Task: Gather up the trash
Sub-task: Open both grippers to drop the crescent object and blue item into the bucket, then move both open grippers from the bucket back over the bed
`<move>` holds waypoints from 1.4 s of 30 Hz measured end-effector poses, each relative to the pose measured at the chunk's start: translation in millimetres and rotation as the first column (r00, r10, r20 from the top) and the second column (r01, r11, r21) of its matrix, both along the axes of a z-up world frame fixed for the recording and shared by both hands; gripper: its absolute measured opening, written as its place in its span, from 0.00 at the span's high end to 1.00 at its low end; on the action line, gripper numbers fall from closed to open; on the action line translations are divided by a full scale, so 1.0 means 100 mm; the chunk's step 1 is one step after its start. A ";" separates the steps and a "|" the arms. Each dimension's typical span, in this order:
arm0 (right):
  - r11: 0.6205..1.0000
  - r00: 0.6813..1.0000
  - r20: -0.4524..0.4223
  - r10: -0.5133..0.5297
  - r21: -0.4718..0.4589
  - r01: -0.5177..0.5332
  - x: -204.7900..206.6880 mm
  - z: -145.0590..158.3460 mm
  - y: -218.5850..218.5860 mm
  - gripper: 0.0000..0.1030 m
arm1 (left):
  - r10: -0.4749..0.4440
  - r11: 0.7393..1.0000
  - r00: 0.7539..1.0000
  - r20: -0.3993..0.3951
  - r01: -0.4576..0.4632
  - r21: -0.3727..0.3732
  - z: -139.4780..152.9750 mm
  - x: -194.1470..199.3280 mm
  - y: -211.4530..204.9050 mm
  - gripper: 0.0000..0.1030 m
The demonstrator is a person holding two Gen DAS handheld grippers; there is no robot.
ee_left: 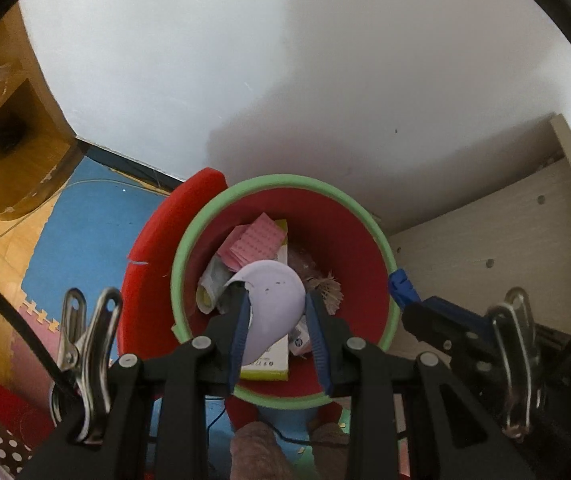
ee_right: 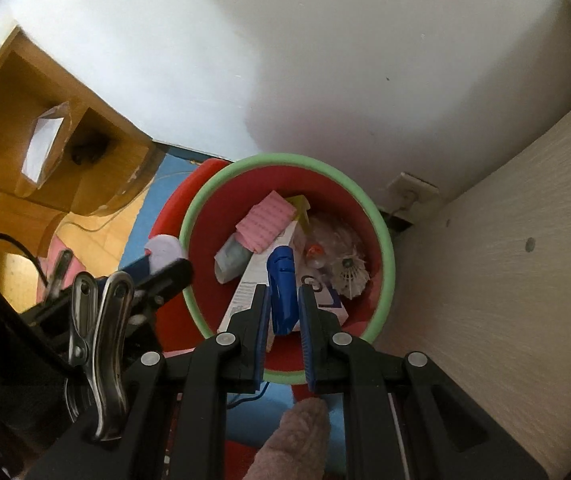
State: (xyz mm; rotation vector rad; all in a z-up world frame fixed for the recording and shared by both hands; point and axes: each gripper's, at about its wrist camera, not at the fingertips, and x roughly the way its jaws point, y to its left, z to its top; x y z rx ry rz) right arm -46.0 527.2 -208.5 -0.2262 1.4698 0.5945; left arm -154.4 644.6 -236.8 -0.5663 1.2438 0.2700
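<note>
A red bin with a green rim (ee_left: 189, 240) stands on the floor directly below both grippers. My left gripper (ee_left: 275, 300) is shut on a pale lilac curved scrap (ee_left: 273, 308), held over the bin's mouth. My right gripper (ee_right: 284, 300) is shut on a blue plastic piece (ee_right: 283, 284), also above the bin (ee_right: 385, 240). Inside lie a pink dotted paper (ee_right: 265, 220), a white box (ee_left: 269, 360), a shuttlecock (ee_right: 351, 272) and other scraps. Each gripper shows in the other's view: the right gripper (ee_left: 401, 288) at the bin's right rim, the left gripper (ee_right: 165, 268) at its left rim.
A red foam piece (ee_left: 153, 248) leans against the bin's left side. A wooden shelf unit (ee_left: 5, 140) stands to the left, a pale wood-grain panel (ee_left: 485, 260) to the right, a white wall behind with a socket (ee_right: 409, 192). Blue foam mats (ee_left: 97, 224) cover the floor. A fuzzy slipper (ee_right: 297, 440) is below.
</note>
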 end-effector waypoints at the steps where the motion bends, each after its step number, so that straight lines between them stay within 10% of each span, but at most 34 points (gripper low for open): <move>1: 1.000 1.000 0.005 0.000 -0.001 0.000 0.01 0.00 0.01 0.85 | -0.003 1.000 1.000 -0.003 0.003 -0.002 -0.03 0.02 -0.01 0.71; 27: 0.999 0.999 0.002 -0.046 0.008 0.046 0.04 0.02 -0.04 0.78 | -0.007 1.000 0.999 -0.033 0.006 -0.003 -0.06 0.07 0.01 0.59; 42: 0.996 0.997 0.042 -0.065 0.068 0.062 -0.19 0.48 -0.22 0.77 | 0.023 1.000 0.999 -0.023 -0.022 0.016 0.38 -0.16 -0.11 0.59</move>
